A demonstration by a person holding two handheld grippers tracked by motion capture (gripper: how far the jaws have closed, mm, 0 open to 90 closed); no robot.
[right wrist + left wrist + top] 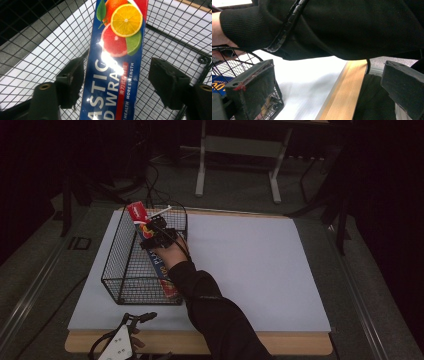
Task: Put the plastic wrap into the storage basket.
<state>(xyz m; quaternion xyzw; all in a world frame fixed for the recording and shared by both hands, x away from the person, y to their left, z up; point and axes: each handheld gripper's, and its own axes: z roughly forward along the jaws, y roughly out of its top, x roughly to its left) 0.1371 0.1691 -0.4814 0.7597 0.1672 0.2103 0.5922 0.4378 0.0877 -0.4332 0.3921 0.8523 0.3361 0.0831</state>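
On a white table in a dark room, a wrap box is seen lying in the wire basket at the left, so placing looks done; withdrawal is left. The right gripper is spread, the box between its jaws, unpinched. The left gripper is spread at the near edge.

Table: light wooden top, edge exposed along the bottom of the frame. A pale sheet covers nearly all of it. A black wire basket stands directly on the sheet at centre left, well apart from the sheet's right side.
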